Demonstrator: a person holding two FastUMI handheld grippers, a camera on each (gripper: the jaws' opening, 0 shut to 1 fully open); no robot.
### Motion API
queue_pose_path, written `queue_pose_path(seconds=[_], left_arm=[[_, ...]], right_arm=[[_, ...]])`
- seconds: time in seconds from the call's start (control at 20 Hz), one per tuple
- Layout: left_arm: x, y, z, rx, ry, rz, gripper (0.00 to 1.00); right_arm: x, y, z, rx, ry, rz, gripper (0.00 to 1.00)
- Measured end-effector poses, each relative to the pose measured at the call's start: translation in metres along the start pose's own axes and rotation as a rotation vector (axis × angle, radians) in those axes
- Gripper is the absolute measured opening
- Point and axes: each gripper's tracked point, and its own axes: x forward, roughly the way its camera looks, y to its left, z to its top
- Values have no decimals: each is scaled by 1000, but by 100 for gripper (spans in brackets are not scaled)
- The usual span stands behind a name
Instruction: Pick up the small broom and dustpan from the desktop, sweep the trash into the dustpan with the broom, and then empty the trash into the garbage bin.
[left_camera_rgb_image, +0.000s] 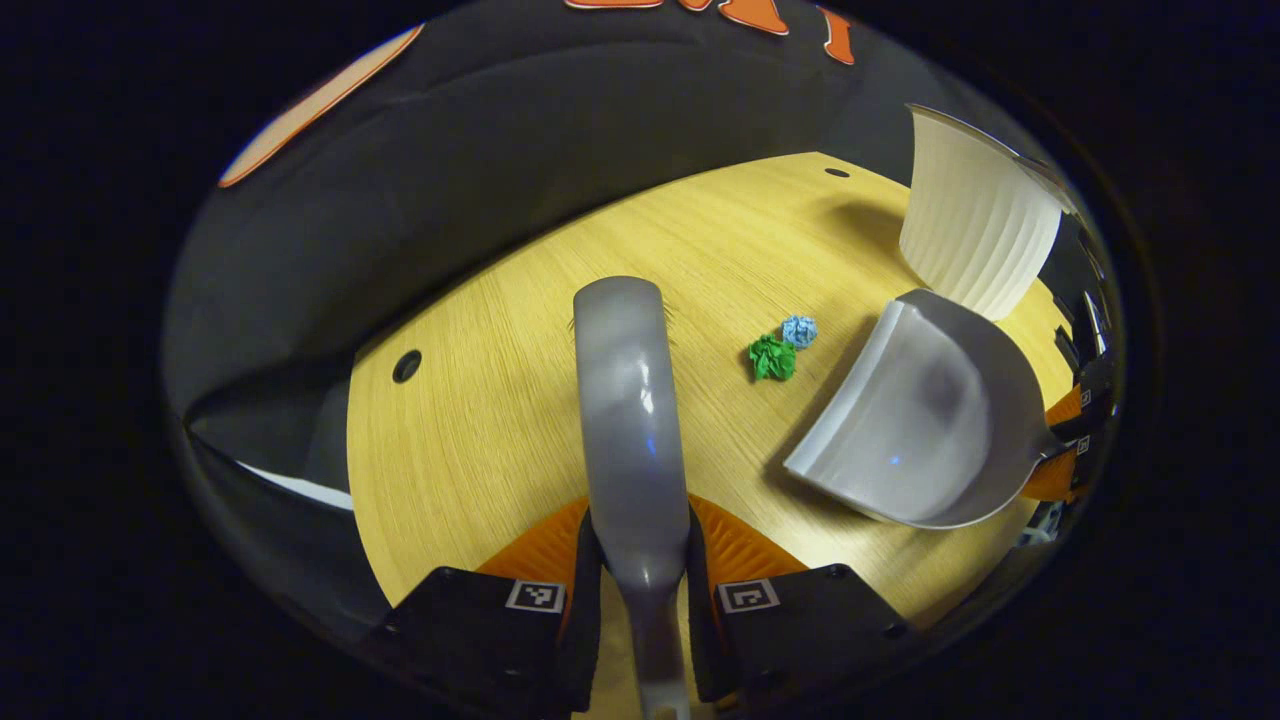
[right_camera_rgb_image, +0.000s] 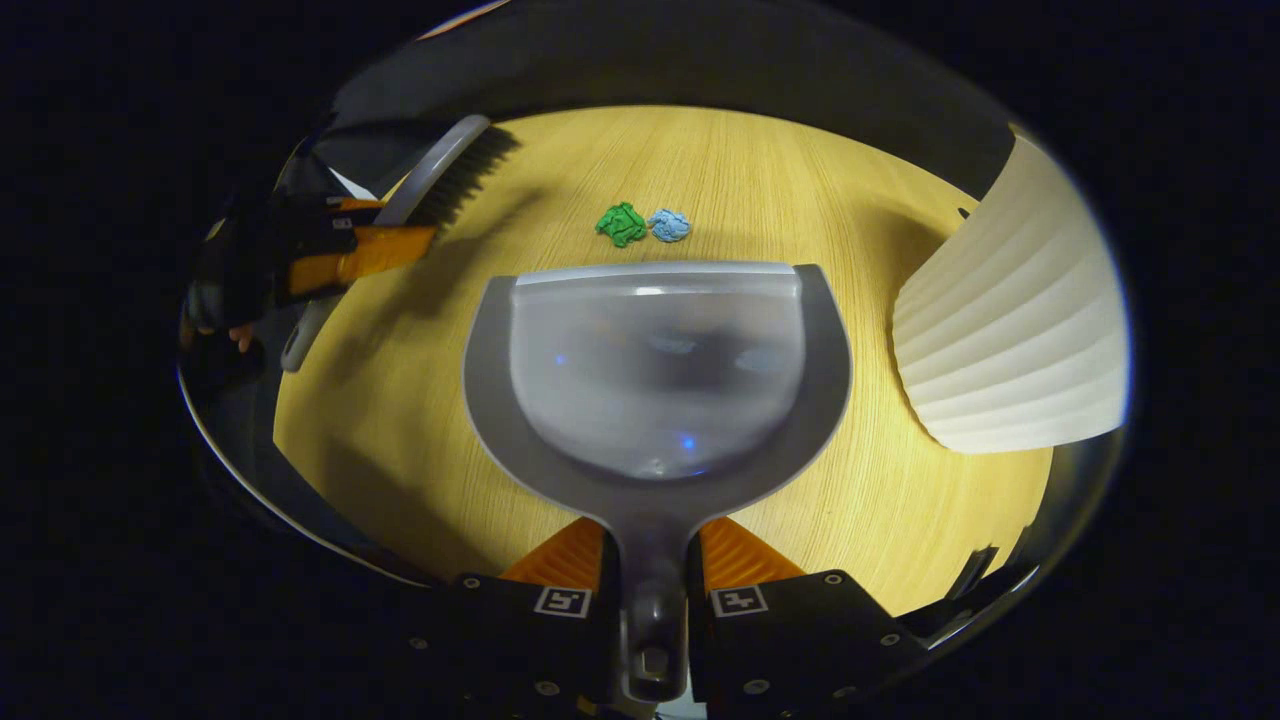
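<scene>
The left tongs (left_camera_rgb_image: 640, 600) clamp the handle of the small broom (left_camera_rgb_image: 628, 400), both fingers pressing on it; the right tongs (right_camera_rgb_image: 652, 610) likewise grip the stem of the dustpan (right_camera_rgb_image: 655, 370), whose pan holds no trash and whose lip faces two crumpled scraps, one green (right_camera_rgb_image: 621, 223), one blue (right_camera_rgb_image: 668, 225), lying just beyond it on the surface (right_camera_rgb_image: 400, 400); the white ribbed garbage bin (right_camera_rgb_image: 1010, 330) stands beside the pan; sweeping looks to be the step in hand; next, the bristles must land behind the scraps and draw them over the lip.
</scene>
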Motion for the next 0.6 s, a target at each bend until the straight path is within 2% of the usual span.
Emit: queue_pose_path(seconds=[0.1, 0.2, 0.55, 0.6], left_arm=[[11, 1, 18, 26, -20, -15, 41], [17, 1, 28, 59, -36, -64, 42], [58, -4, 61, 158, -18, -182, 40], [65, -11, 63, 167, 1, -208, 43]], right_arm=[[-1, -4, -3, -15, 15, 18, 29], [1, -9, -3, -40, 21, 23, 29], [3, -18, -5, -77, 25, 58, 29], [3, -20, -5, -79, 28, 61, 29]])
